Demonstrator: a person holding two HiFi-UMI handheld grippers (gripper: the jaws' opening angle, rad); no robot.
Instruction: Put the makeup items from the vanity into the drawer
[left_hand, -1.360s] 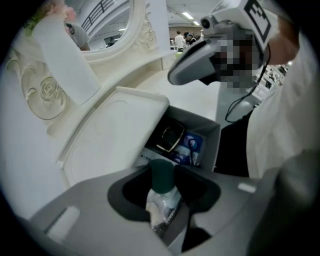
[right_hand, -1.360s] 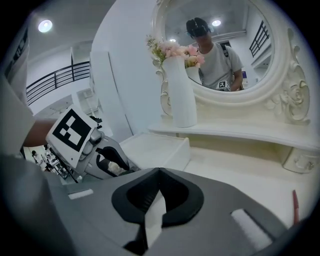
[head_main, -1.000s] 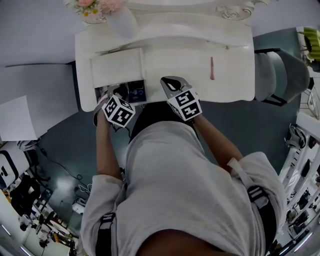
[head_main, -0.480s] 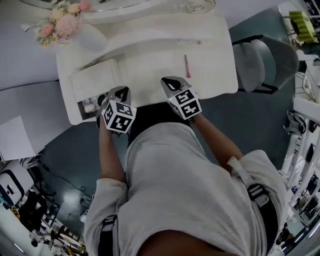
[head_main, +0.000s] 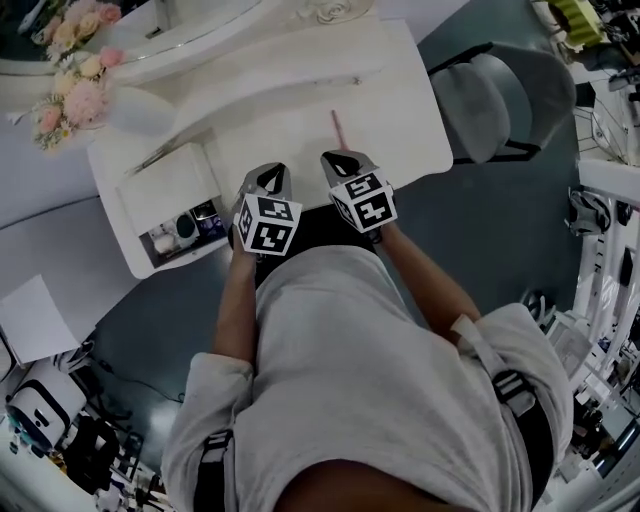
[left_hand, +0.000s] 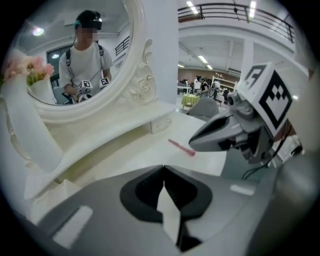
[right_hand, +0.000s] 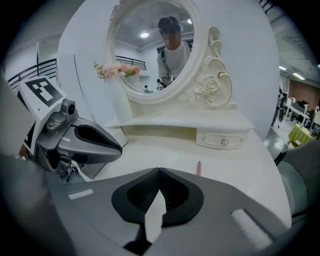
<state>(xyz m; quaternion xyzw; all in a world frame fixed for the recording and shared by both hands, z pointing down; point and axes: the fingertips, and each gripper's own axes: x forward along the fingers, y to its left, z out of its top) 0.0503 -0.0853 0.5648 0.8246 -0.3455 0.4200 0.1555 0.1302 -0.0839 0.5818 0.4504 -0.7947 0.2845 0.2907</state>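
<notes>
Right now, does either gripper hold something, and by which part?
Nothing is held. The left gripper and the right gripper are shut and empty; the pink stick lies on the vanity.

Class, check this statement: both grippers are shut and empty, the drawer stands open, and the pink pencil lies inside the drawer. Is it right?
No. The pink pencil lies on the vanity top, not inside the drawer; the head view shows it. The rest stands: the left gripper and right gripper are shut and empty, and the drawer is open.

Makeup pencil (head_main: 337, 128) lies on vanity (head_main: 400, 115), right of open drawer (head_main: 168, 255)
</notes>
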